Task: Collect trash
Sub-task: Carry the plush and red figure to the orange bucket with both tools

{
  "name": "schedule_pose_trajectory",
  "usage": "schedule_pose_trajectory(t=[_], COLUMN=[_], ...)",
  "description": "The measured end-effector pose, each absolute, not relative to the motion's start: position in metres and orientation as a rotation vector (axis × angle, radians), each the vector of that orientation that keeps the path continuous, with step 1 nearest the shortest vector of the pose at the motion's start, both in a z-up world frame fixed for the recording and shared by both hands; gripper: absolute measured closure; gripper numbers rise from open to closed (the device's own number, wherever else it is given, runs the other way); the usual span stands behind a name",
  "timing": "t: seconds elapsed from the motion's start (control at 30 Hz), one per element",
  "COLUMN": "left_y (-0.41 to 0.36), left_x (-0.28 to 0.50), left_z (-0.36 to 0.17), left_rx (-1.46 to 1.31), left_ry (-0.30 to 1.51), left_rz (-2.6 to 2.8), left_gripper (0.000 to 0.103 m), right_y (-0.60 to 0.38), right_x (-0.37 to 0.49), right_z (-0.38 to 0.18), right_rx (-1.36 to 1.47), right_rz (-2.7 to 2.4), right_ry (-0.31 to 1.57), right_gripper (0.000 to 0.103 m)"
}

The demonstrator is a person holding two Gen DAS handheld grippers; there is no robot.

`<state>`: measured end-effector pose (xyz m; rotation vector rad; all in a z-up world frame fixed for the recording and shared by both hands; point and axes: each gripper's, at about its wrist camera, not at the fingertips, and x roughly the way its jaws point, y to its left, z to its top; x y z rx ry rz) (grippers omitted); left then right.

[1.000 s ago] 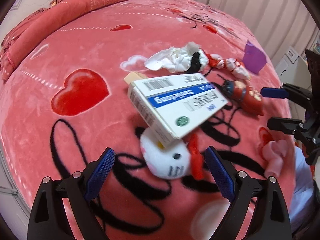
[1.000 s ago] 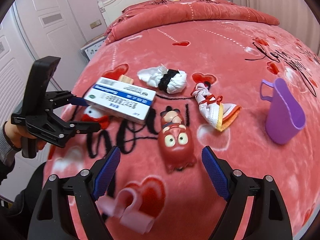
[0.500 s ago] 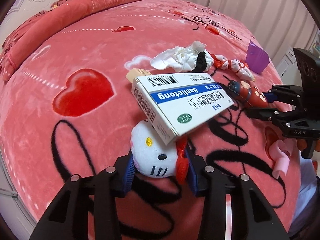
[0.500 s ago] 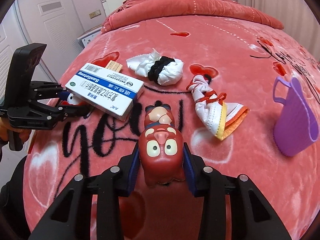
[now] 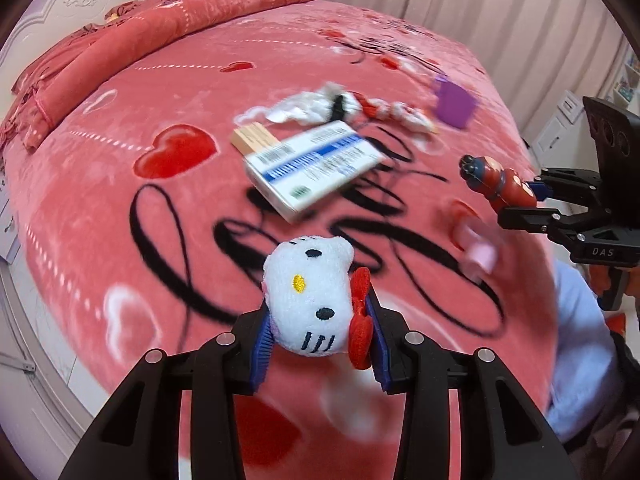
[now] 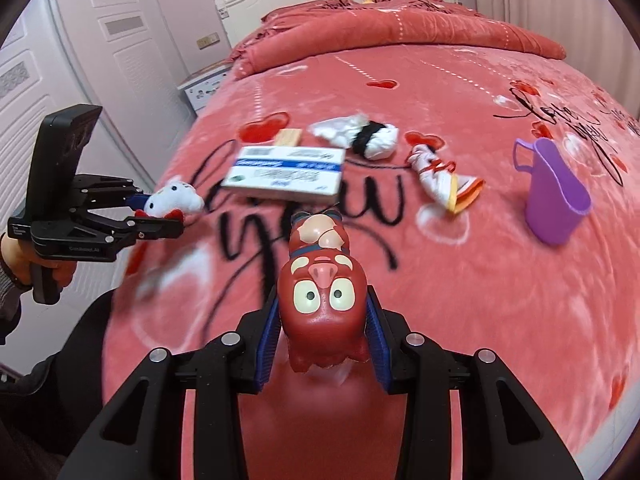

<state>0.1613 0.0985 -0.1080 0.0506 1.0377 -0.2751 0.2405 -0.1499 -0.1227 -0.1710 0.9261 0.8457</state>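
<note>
At lower centre, the left gripper (image 5: 318, 346) pinches a white plush cat head with a red bow (image 5: 310, 298). The right gripper (image 6: 322, 338) clamps a glossy red big-eyed toy figure (image 6: 324, 300). A white-and-blue cardboard medicine box (image 6: 286, 174) lies mid-frame on the red heart-print bed (image 6: 460, 300).

Right gripper (image 6: 320, 336) clamps the red toy (image 6: 322, 300); beyond the toy, a medicine box (image 6: 286, 174); right, a purple cup (image 6: 556, 196).
</note>
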Motion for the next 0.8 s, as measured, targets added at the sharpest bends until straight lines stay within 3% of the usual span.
schedule_pose_trajectory(t=[0.37,0.8], left_y=[0.042,-0.042], left_x=[0.089,0.055], left_z=[-0.085,-0.072], left_rx=[0.099,0.203], left_ry=[1.006,0.967], left_rz=[-0.354,-0.497], left_gripper=[0.061,0.061], right_y=[-0.189,-0.27], right_x=[0.136,0.087], right_z=[-0.098,-0.082], right_rx=[-0.127,-0.038], right_rz=[0.87,0.751], right_ry=[0.905,0.846], right_gripper=[0.063,0.063])
